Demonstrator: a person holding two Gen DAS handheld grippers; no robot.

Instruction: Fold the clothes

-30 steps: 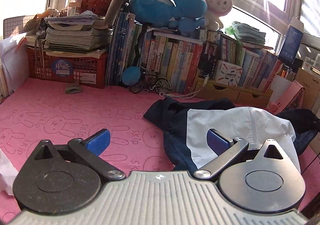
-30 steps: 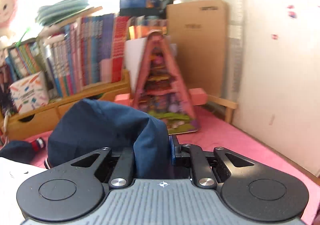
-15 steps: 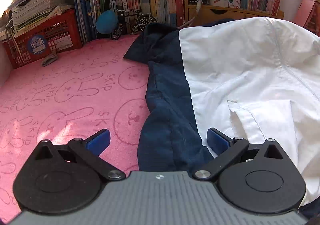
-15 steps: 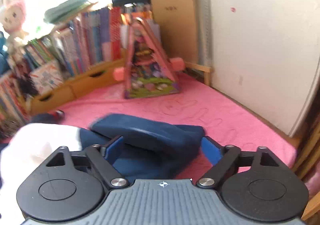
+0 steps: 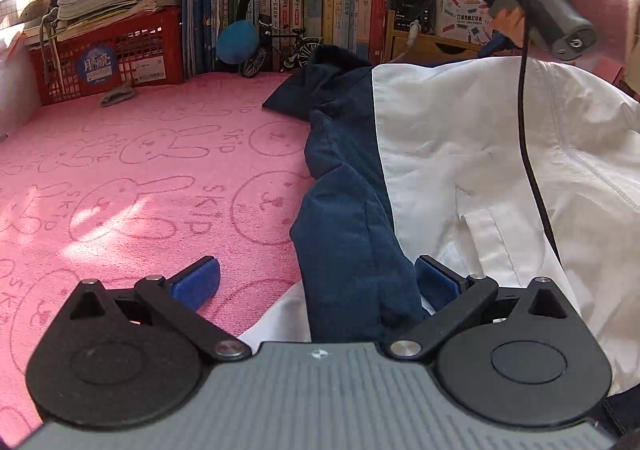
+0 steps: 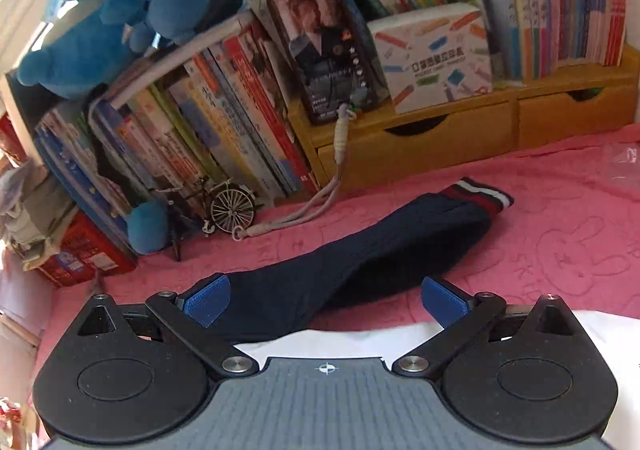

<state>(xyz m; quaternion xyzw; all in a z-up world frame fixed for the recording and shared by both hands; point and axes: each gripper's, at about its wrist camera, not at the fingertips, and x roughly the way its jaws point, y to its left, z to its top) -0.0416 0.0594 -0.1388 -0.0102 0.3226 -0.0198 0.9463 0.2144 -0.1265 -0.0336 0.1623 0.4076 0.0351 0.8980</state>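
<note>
Fabric of a navy-and-white jacket (image 5: pixel 460 154) sprawls on the pink rabbit-print mat (image 5: pixel 140 170), sleeve (image 6: pixel 400 242) stretched toward one o'clock, likely for folding inward. Left gripper (image 5: pixel 316 282) and right gripper (image 6: pixel 324 300) gape wide, gripping nothing. At ten o'clock, a red plastic crate (image 5: pixel 120 54) holds stacked papers.

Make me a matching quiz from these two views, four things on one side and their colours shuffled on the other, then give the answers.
Things:
1. crate
2. mat
3. sleeve
4. drawers

Colours:
A. navy with striped cuff
B. wood yellow
C. red
D. pink with rabbit outlines

Pairs: 1-C, 2-D, 3-A, 4-B
</note>
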